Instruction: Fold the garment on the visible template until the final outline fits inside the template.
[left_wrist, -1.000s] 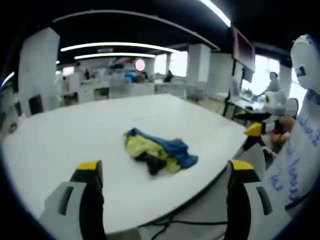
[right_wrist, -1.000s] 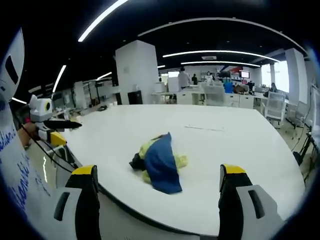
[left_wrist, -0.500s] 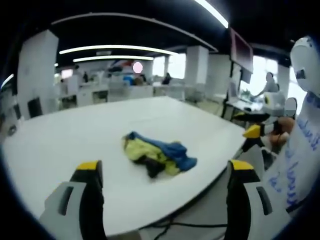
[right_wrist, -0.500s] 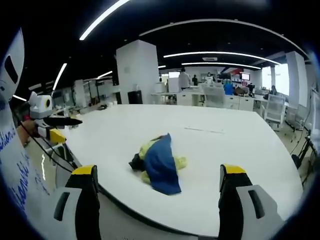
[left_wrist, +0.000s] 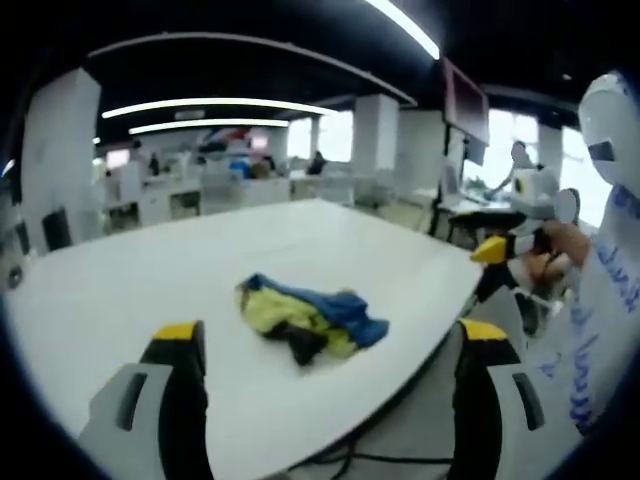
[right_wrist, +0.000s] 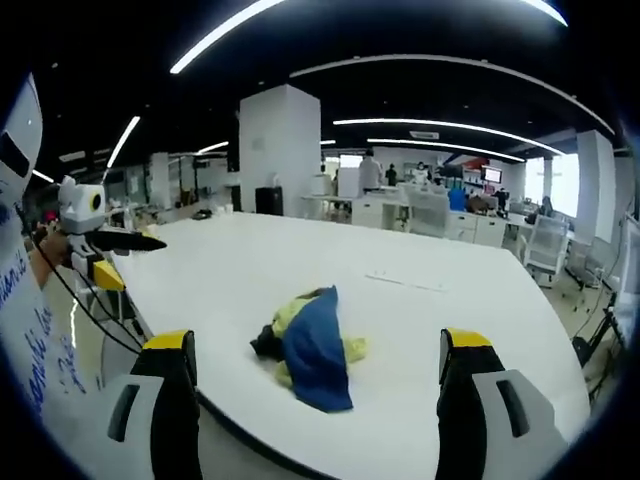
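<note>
Open-plan office, white table (left_wrist: 120, 290). Crumpled yellow-and-blue garment (left_wrist: 308, 317) untouched. Left gripper (left_wrist: 330, 345) and right gripper (right_wrist: 318, 350) gape, empty. Advice: pinch separate edges, spread flat first.

Both cameras have shifted slightly; the crumpled garment (left_wrist: 308, 317) on the table (left_wrist: 120, 290) lies unmoved.

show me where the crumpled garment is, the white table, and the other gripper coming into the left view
garment (left_wrist: 310, 322), left gripper view, middle of the heap
white table (right_wrist: 300, 265), right gripper view, bare top
right gripper (left_wrist: 492, 249), left gripper view, its yellow tip

White table (left_wrist: 120, 290) — office desks (right_wrist: 400, 210) beyond
</note>
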